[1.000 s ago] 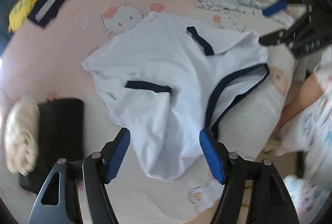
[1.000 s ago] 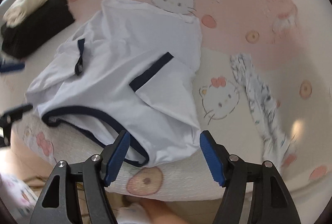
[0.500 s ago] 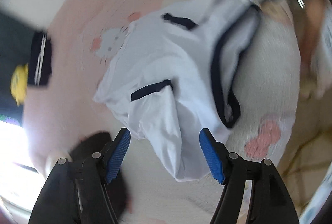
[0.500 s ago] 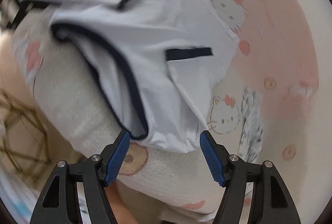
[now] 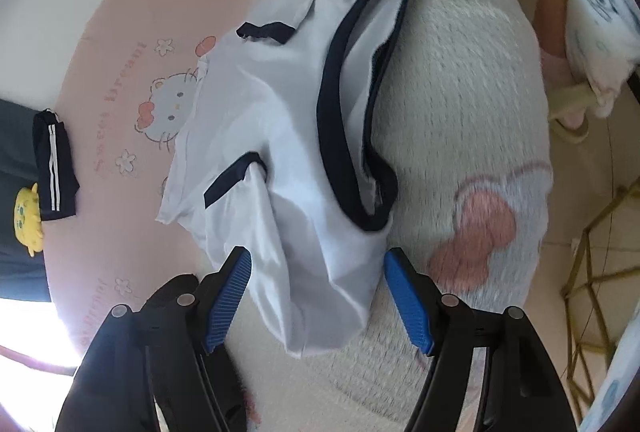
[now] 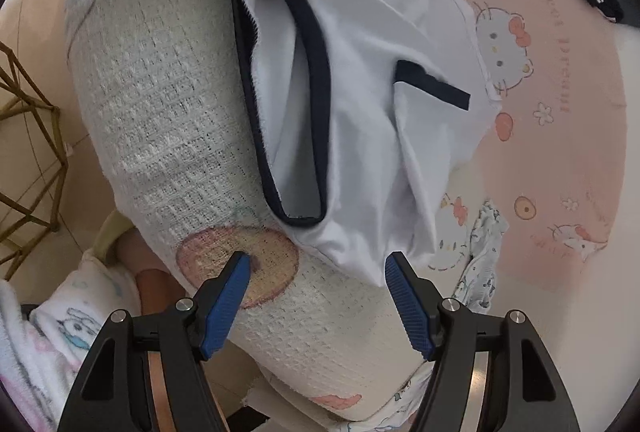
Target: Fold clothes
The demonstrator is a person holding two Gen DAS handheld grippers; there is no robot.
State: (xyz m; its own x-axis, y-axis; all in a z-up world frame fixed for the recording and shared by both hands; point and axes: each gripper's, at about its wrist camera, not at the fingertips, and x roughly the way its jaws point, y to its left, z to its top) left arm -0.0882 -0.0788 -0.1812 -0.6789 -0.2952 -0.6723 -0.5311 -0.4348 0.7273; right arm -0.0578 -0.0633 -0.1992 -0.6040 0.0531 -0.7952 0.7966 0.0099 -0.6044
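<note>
Both grippers, left gripper (image 5: 318, 296) and right gripper (image 6: 318, 296), are hanging wide apart, holding nothing. Each should be biting only a corner of the white shirt (image 5: 280, 136).

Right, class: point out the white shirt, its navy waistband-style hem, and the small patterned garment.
white shirt (image 5: 280, 112), left wrist view, on its main white panel.
navy hem (image 6: 316, 80), right wrist view, on the dark band's inner edge.
patterned garment (image 6: 482, 264), right wrist view, on its printed middle.

White T-shirt (image 5: 280, 136) with navy neck trim and navy sleeve cuffs, unfolded and rumpled, lies on the bed; collar end drapes onto the bed's rounded edge, one shoulder bunched toward the camera, both sleeves partly folded over.
</note>
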